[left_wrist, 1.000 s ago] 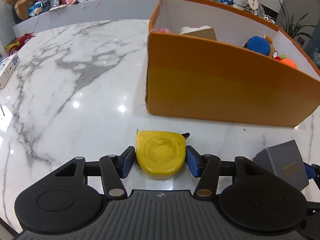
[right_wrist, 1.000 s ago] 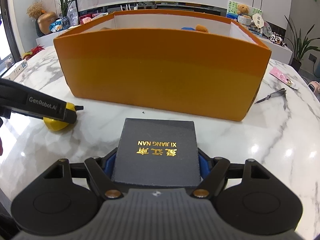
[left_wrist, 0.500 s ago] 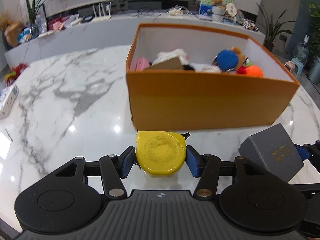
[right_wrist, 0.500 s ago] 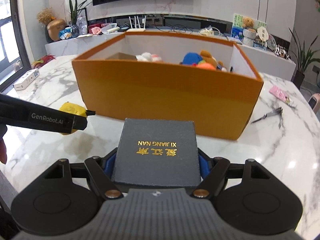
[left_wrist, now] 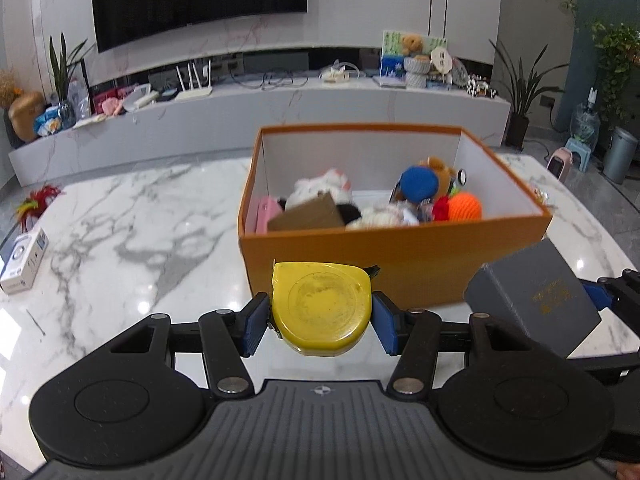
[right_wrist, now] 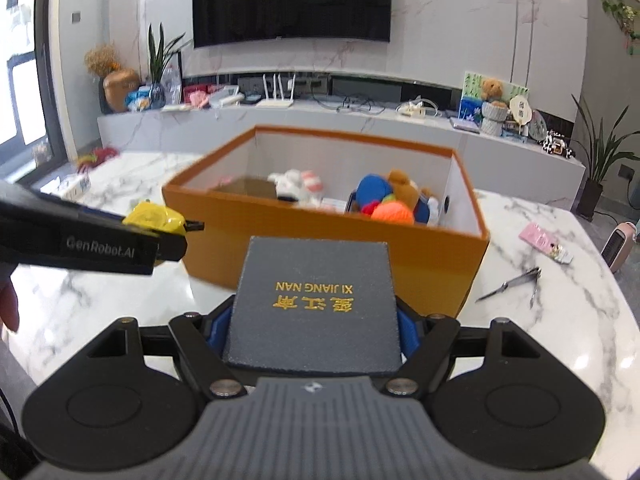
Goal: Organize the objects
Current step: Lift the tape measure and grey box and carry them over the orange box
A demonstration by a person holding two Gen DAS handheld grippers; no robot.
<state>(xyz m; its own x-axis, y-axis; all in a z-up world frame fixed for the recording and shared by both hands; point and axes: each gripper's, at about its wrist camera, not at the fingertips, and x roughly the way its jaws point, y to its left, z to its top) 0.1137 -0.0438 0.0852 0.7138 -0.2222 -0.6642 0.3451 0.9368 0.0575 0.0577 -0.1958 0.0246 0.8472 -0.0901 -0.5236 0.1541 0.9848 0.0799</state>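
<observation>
Collision between the two loads looks like the main risk: the left gripper (left_wrist: 321, 322) and the right gripper (right_wrist: 314, 330) both head toward the same orange box (left_wrist: 400, 264), and the grey gift box (left_wrist: 534, 302) hangs just beside the yellow tape measure (left_wrist: 322, 312) in the left wrist view. If both arms cross the near wall together, one item could knock the other loose. A low pass could also catch that wall and push the box along the marble table (left_wrist: 132, 216).

The box is already crowded with plush toys (left_wrist: 320, 188) and an orange yarn ball (left_wrist: 464, 208), so a dropped item may land on top and roll.

The left gripper is clenched on the tape measure, blue pads (left_wrist: 254, 330) pressed to its two sides, held above the table short of the near wall. The right gripper grips the gift box by its sides, lid up, also short of the wall and clear of the table.
</observation>
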